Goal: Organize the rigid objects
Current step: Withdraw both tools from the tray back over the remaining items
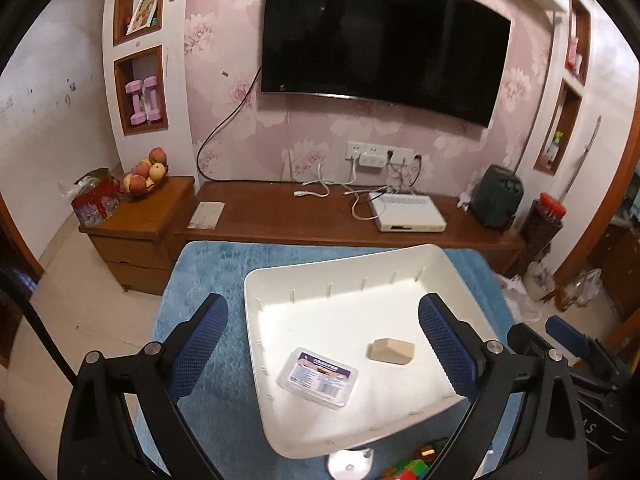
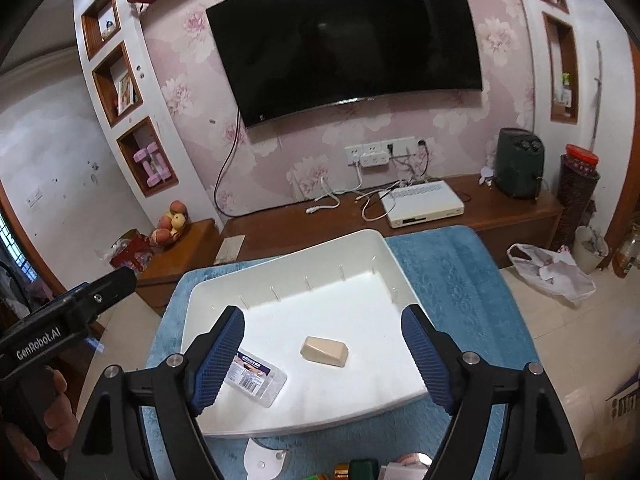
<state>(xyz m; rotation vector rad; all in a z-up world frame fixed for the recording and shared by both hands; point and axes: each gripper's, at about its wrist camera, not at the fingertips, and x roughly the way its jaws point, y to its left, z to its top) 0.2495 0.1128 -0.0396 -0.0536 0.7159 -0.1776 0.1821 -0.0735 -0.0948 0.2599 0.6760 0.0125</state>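
Sorting is partly done: a clear plastic case [image 1: 318, 377] and a beige block [image 1: 391, 352] lie apart in the white tray [image 1: 344, 258] on the blue-covered surface [image 1: 200, 280]. My left hand-held gripper [image 1: 323, 346] and right hand-held gripper [image 2: 323, 354] both hover spread apart, empty. Next, I judge, I drop back for the small items [image 1: 408, 470] just before the tray.

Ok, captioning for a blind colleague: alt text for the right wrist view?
An open right hand-held gripper hovers over a white plastic tray on a blue mat, holding a beige wedge-shaped block and a clear labelled plastic box.
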